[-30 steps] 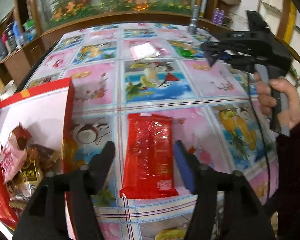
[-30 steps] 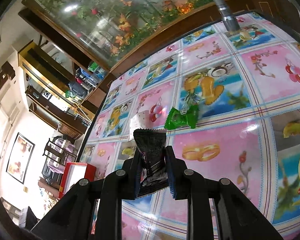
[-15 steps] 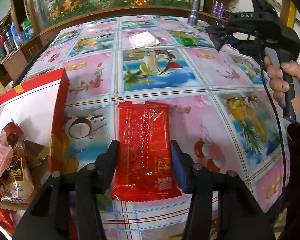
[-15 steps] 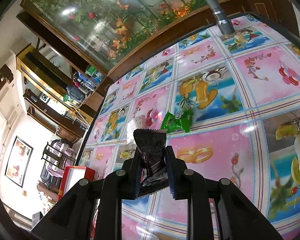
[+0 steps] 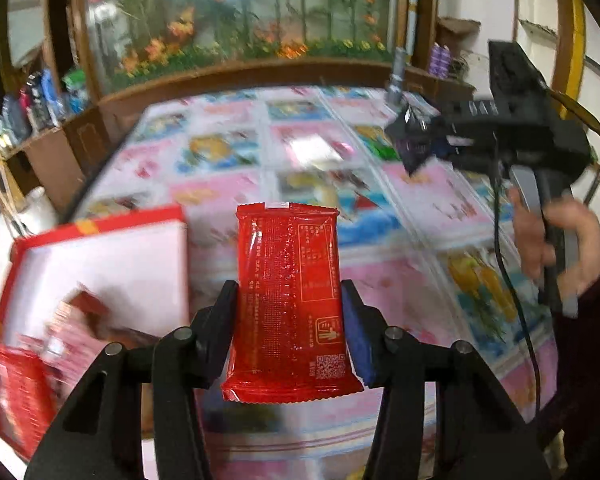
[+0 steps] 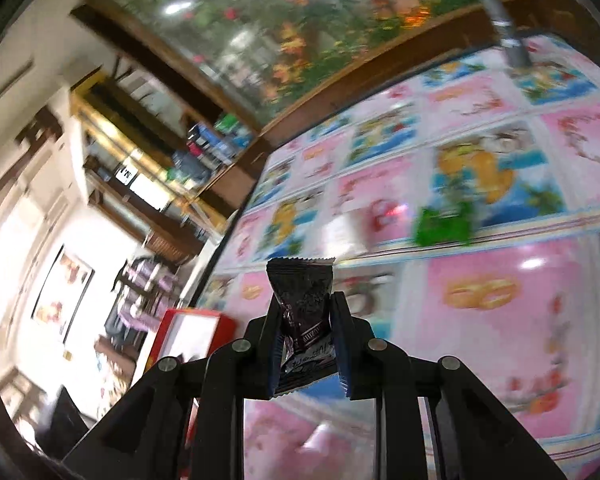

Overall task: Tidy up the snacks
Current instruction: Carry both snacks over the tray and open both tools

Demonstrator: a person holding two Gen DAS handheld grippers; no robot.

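My left gripper [image 5: 288, 312] is shut on a long red snack packet [image 5: 288, 292], lifted off the patterned tablecloth [image 5: 400, 280] and standing up between the pads. To its left lies a red box [image 5: 100, 248] with a white inside and several wrapped snacks in its near end. My right gripper [image 6: 305, 334] is shut on a small dark wrapped snack [image 6: 302, 300]. In the left wrist view that right gripper [image 5: 414, 146] hangs above the table at the right, held by a hand [image 5: 556, 240]. The red box [image 6: 192, 330] shows low left in the right wrist view.
A green wrapped candy [image 6: 442, 222] and a pale packet [image 6: 350, 232] lie on the cloth farther back. A silver cylinder [image 5: 396, 76] stands at the table's far edge. Behind it runs a wooden ledge with a glass flower display [image 5: 240, 20]. Shelves with bottles stand left.
My left gripper shut on the red packet and lifted it off the cloth, tipping up. The right gripper, still holding the dark snack, drifted sideways toward the box.
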